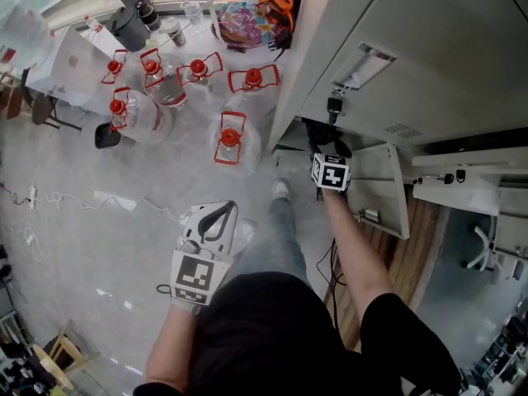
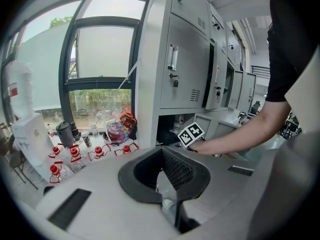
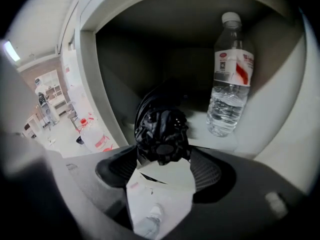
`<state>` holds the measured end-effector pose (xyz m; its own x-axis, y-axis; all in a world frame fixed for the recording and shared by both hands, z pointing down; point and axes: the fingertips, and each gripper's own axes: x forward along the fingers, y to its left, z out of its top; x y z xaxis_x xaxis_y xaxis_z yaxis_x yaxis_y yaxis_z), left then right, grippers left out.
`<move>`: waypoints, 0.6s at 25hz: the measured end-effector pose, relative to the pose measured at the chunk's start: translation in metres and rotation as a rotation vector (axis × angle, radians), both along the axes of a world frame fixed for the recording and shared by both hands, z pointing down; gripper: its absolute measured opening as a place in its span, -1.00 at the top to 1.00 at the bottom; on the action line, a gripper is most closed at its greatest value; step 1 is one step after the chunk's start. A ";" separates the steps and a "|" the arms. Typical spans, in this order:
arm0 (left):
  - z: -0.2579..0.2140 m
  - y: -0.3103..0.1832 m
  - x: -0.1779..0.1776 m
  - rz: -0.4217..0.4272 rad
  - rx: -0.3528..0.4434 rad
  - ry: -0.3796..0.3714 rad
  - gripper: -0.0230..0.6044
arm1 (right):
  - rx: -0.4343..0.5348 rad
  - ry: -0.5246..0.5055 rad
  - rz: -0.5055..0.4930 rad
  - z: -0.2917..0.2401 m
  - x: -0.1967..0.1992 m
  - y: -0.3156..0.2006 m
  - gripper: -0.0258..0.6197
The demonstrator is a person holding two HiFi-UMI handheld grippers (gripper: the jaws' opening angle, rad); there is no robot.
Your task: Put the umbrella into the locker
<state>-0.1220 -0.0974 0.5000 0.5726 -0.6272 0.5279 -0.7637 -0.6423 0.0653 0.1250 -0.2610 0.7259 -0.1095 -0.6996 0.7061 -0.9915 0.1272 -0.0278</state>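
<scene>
A black crumpled-fabric umbrella point(image 3: 160, 129) lies inside the grey metal locker point(image 3: 89, 84) — the right gripper point(image 3: 160, 168) gapes wide around it, not pressing. The left gripper point(image 2: 164, 171) is closed, empty.

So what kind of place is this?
Probably a locker area in an office or workshop: grey metal lockers stand in a row, and big water jugs with red caps sit beside a tall window.
</scene>
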 end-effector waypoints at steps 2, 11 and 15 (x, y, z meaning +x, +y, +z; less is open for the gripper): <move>-0.001 0.001 0.000 -0.004 0.003 0.005 0.89 | 0.019 0.015 0.010 -0.005 0.004 0.010 -0.02; 0.001 0.010 0.001 -0.014 -0.001 0.007 0.89 | 0.083 0.325 -0.169 -0.016 -0.004 0.028 0.67; 0.003 0.012 0.001 -0.022 -0.005 0.007 0.89 | 0.101 0.461 -0.265 -0.009 -0.010 0.020 0.71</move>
